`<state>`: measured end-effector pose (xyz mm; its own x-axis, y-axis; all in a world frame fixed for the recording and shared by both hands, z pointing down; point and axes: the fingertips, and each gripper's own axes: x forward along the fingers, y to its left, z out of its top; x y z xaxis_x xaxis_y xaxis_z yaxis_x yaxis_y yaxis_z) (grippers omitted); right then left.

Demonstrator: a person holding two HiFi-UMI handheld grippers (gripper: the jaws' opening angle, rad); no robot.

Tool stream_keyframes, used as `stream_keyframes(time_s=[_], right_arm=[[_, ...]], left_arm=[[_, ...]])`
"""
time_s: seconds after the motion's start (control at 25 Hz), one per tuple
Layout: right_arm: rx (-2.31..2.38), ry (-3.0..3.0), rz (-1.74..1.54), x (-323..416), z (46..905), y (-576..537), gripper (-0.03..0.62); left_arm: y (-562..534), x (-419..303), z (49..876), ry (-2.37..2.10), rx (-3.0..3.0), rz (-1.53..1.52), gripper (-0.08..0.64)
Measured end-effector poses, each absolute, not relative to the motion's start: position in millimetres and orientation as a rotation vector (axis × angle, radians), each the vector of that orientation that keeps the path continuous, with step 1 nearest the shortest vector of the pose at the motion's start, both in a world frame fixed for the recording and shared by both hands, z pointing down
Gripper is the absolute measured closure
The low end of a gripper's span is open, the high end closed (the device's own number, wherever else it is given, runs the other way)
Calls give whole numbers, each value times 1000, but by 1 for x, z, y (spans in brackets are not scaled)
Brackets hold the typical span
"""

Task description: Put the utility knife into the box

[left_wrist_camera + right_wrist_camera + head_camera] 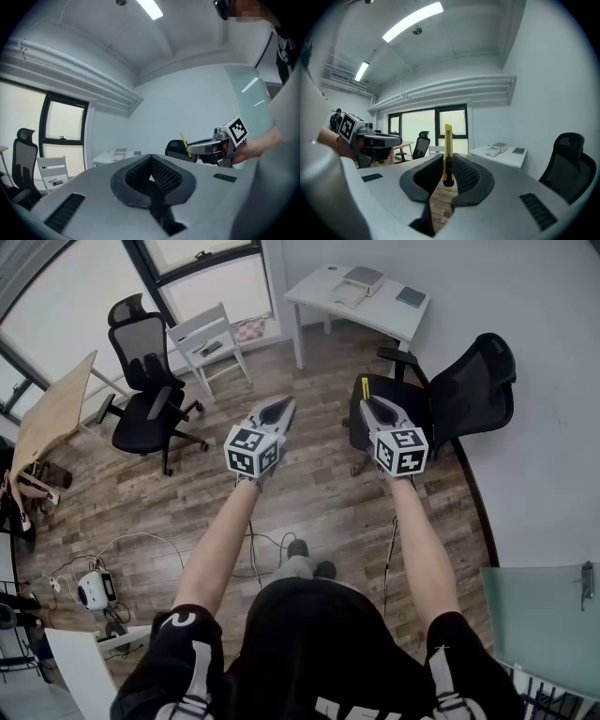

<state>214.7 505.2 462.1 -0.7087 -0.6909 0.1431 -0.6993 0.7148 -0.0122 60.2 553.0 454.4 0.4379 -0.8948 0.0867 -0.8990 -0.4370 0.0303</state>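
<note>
I count two grippers, one in each hand, both held up over the wooden plank floor [309, 493]. My right gripper [447, 171] is clamped on the single yellow utility knife with a black slider [448, 140]. The knife stands upright between the ribbed pads, its tip poking above them. My left gripper [151, 174] has its jaws pressed together with nothing between them.

Each gripper carries one cube with black-and-white square markers [251, 450]. Those patterns are the only print I can make out; the white lettering on the black shirt [328, 652] is cut off.

Around the room I see:
- one black mesh office chair [141, 381] at the left
- a second black chair [473, 381] just beyond the right gripper
- one white chair [211, 341]
- one white desk [375, 310]
- one light wooden table [52, 413]

On the desk lie one flat grey box [364, 278], one shallow white tray [348, 294] just beside it and one dark notebook [411, 296], all well apart from the knife.
</note>
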Motion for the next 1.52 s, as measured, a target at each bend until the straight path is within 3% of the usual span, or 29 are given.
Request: stream_keyframes(time_s=[0.52,1.08,1.52], right_arm=[[1089,-2793,138,196,479,450,512],[1127,-2766,106,131,461,296,512],[1184,-2737,135,92,473,237,512]], left_arm=[[499,47,474,-1629,2559,75,535],[344,-21,461,-1597,2595,44,535],[275,-66,473,-1522,2621,63,535]])
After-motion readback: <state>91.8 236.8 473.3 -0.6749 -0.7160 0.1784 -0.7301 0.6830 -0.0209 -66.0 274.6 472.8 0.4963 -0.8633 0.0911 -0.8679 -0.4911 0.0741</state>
